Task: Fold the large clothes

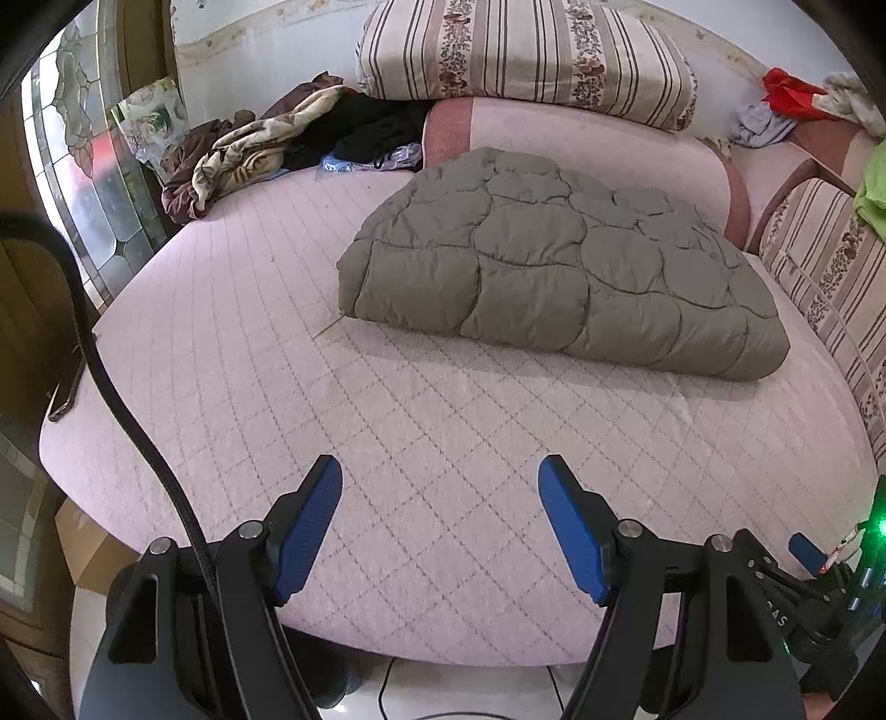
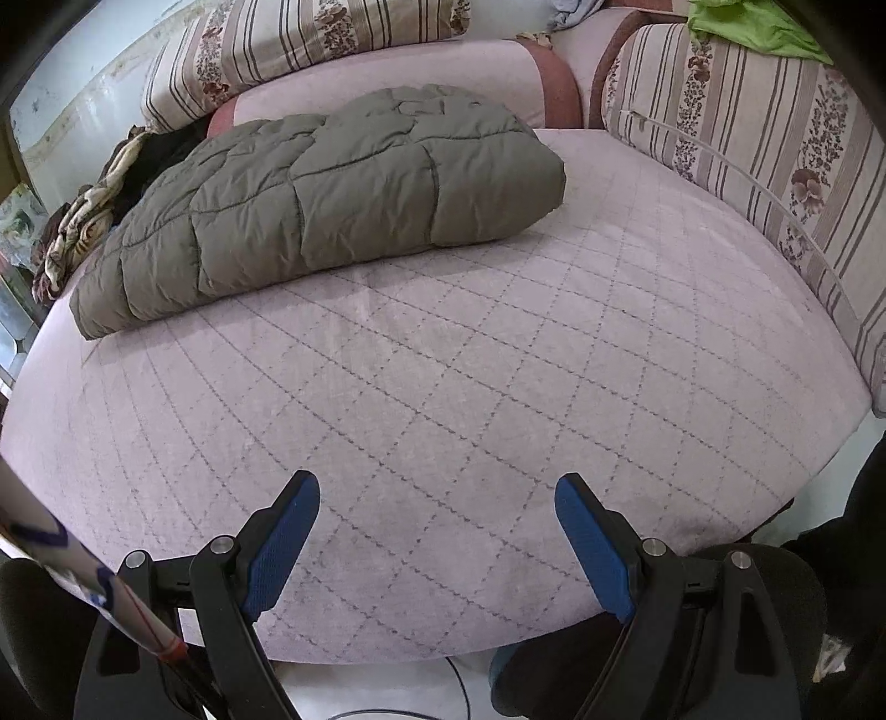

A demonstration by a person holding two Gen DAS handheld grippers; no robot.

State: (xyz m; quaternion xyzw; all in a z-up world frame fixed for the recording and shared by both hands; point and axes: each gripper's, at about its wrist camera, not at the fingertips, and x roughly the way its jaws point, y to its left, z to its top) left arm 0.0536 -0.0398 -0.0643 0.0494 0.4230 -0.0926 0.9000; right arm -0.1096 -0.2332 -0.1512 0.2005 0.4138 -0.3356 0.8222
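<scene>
On the pink quilted mattress (image 1: 343, 421), toward its far side, lay the grey-green padded coat (image 1: 559, 266), folded into one thick, compact bundle. Its edges looked tucked in; no sleeve or hem trailed loose in either view. It sat just in front of the pink bolster (image 1: 581, 138) and below the striped cushion (image 1: 526, 55), well apart from both tools.

Left gripper (image 1: 440, 498): jaws released, blue pads spread wide, nothing between them, hovering over bare mattress near the front edge. Right gripper (image 2: 437, 515): likewise spread and empty, over the same near stretch of mattress; in its view the coat (image 2: 326, 199) lay far up and to the left.

Side clutter noted: a heap of patterned and dark cloth (image 1: 266, 149) at the far left corner, red and pale garments (image 1: 786, 105) at far right, a green cloth (image 2: 742, 25) draped on the striped side cushion (image 2: 747, 144).

Judgement: this garment appeared done, the folding complete and both tools clear of it. What remained, if anything, was probably another piece from the heaps, though which one could not be told.
</scene>
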